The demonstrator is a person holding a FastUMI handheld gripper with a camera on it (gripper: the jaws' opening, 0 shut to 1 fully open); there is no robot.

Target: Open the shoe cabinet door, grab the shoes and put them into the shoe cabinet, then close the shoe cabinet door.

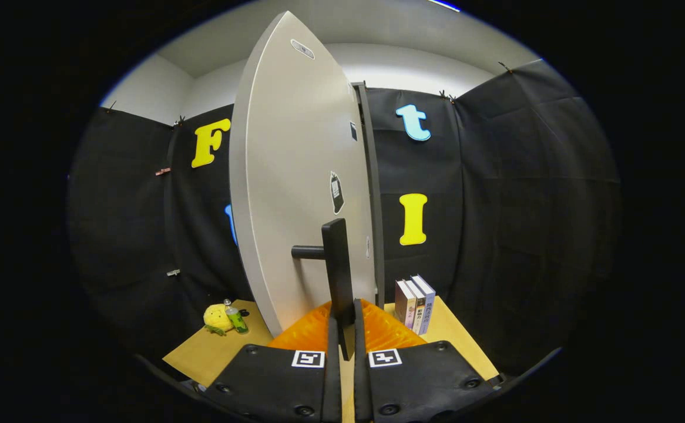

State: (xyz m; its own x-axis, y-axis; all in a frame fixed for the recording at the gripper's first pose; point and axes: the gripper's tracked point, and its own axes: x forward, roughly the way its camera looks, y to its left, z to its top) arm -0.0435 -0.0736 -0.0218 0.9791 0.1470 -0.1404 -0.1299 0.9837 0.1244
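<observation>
The grey cabinet door (pixel 295 194) stands swung out towards me, seen nearly edge-on. Its black bar handle (pixel 338 270) juts from the door on a short stem and runs down between my fingers. My gripper (pixel 346 320) is shut on that handle, both fingers pressed against its lower end. The dark edge of the shoe cabinet (pixel 372 194) shows just right of the door. The cabinet's inside is hidden behind the door.
On the wooden table (pixel 207 352), a yellow plush toy (pixel 217 318) and a small green bottle (pixel 235 318) sit left of the door. Three upright books (pixel 414 304) stand right of the cabinet. Black cloth walls close in all around.
</observation>
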